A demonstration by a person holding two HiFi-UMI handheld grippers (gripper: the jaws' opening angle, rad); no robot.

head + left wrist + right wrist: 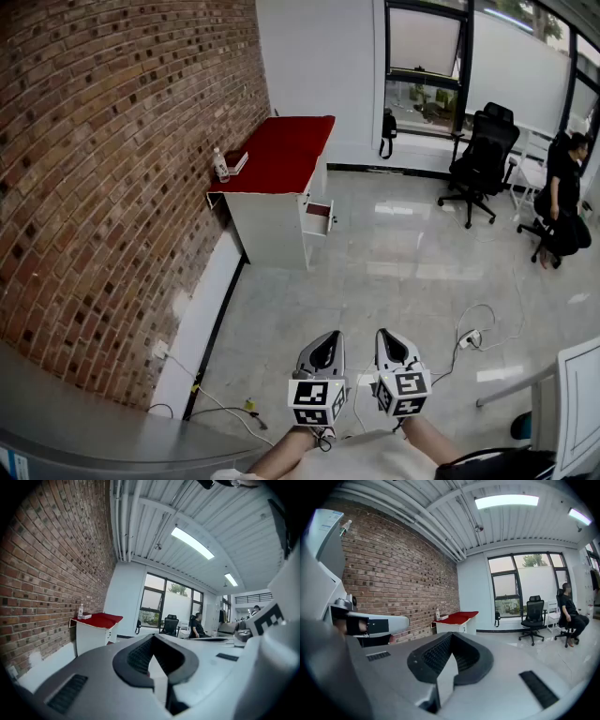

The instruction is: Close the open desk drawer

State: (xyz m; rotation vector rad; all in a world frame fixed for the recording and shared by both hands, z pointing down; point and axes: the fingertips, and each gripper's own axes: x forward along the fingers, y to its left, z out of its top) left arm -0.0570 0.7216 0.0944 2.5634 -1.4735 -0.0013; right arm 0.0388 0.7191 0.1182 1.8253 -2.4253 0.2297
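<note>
A: Since both claws hang close to the person, where is the open drawer (319, 214)?
B: Far ahead and slightly left, jutting from the red-topped counter (281, 150) at its front right corner, well apart from them.
A: Which claw is nearer?
B: Probably the left claw (325, 343), marginally. It and the right claw (390, 339) are both clenched, holding nothing.

Two grippers are counted: one left gripper (328, 337) and one right gripper (387, 335). One desk (286, 150) is seen, with one drawer (319, 216) pulled out. One bottle (220, 166) and one small box (240, 161) are counted on its red top. One empty office chair (483, 150) and one seated person (565, 192) are seen. One power strip (469, 337) is counted on the floor (375, 281). Two ceiling lights (192, 543) are shown in the left gripper view.
</note>
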